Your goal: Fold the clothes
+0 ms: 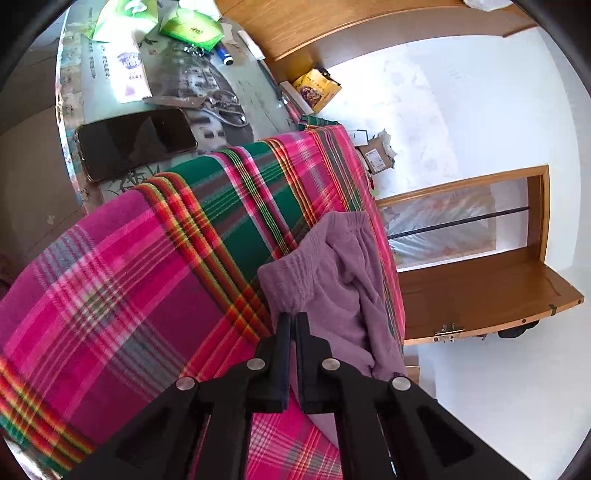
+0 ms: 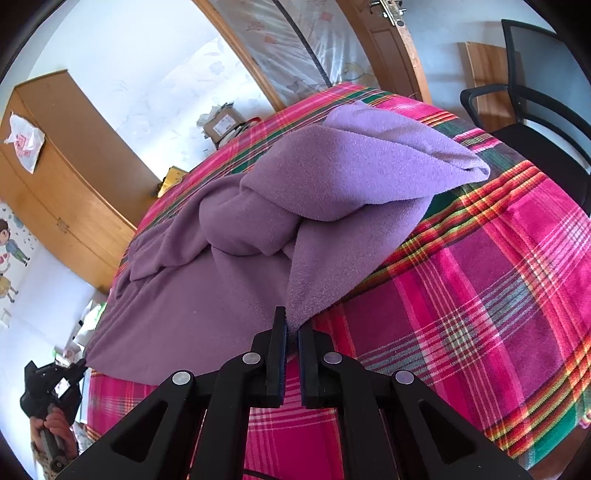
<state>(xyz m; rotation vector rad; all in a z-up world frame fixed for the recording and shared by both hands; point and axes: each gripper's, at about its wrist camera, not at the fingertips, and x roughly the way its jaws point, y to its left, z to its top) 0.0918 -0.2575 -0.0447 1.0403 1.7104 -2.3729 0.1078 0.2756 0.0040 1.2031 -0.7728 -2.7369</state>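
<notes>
A purple fleece garment lies bunched on a pink and green plaid blanket. In the left wrist view its ribbed elastic edge rises slightly off the blanket, and my left gripper is shut on that edge. My right gripper is shut on a hanging fold of the same garment, which drapes up and over to the right. In the right wrist view the left gripper shows at the garment's lower left corner, held by a hand.
Beyond the blanket, a glass-topped table carries a black phone, scissors and green packets. A cardboard box lies on the floor. A black chair stands at the blanket's right; a wooden wardrobe is at left.
</notes>
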